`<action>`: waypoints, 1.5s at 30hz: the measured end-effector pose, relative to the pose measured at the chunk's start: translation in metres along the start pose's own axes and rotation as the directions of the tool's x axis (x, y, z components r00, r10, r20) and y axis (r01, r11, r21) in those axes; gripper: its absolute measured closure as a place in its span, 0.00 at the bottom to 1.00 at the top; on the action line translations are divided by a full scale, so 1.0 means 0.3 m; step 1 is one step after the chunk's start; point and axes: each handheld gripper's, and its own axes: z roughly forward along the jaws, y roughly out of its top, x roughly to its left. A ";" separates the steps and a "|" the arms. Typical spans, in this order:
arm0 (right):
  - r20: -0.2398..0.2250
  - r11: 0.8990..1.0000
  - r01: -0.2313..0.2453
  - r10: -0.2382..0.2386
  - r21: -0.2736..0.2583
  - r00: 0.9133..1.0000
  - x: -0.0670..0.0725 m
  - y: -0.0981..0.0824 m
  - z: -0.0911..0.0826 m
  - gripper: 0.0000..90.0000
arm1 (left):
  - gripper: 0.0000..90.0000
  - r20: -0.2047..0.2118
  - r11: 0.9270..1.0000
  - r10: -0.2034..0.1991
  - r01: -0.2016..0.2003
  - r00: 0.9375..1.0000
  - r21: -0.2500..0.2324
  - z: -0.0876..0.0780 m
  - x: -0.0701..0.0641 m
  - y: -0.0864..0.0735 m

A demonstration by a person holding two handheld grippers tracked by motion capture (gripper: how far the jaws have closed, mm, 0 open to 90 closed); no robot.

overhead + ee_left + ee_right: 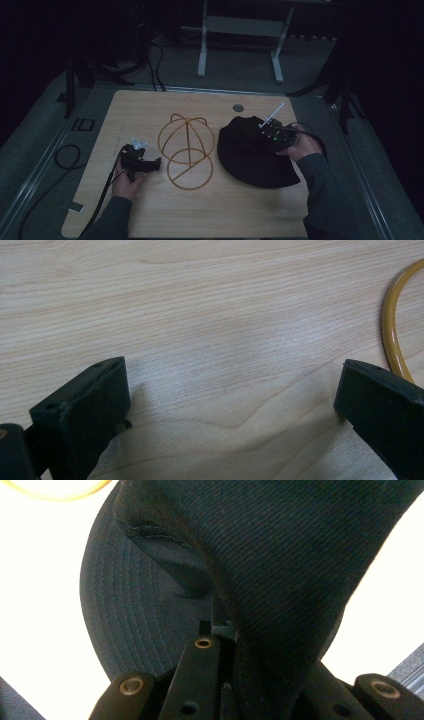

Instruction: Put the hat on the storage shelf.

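- Two grippers on the bench (150, 220), one per hand, plus two things between them: a black hat (250, 155) and a yellow wire frame (187, 150).
- Right gripper (225, 630): jaws closed tight on the hat's fabric. In the right gripper view the dark cloth folds in between the jaws and drapes over them; stitched brim visible to the left of the pinch.
- High view: right hand (302, 145) sits at the hat's far-right side, near the bench's right edge. Gripper body lies over the crown.
- Hat: right half of the bench, brim flat on the wood, just beside the frame. Whether the two touch cannot be told.
- Frame: dome-shaped hoops over a round base ring, standing at the bench's centre.
- Left gripper (230, 405): jaws wide apart, nothing between them but bare wood. Holds nothing.
- Left gripper view: an arc of the frame's yellow ring sits just beside one jaw tip, at the picture's right side.
- High view: left hand (127, 182) is toward the bench's left edge, gripper pointing at the frame's base, close to it.
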 end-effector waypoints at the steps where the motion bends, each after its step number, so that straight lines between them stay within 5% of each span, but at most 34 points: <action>1: 0.001 1.000 -0.002 0.002 -0.004 1.000 -0.002 0.000 -0.004 0.97 | 0.02 0.000 1.000 0.000 0.000 1.000 0.000 0.000 0.000 0.000; 33: 0.029 0.998 0.014 -0.012 -0.061 1.000 -0.017 0.022 -0.133 0.97 | 0.02 0.000 1.000 -0.002 0.002 1.000 0.002 0.000 0.000 0.000; 45: 0.005 0.989 0.022 -0.022 -0.144 1.000 -0.040 0.020 -0.170 0.97 | 0.02 0.000 1.000 0.000 0.000 1.000 0.002 0.000 0.000 0.000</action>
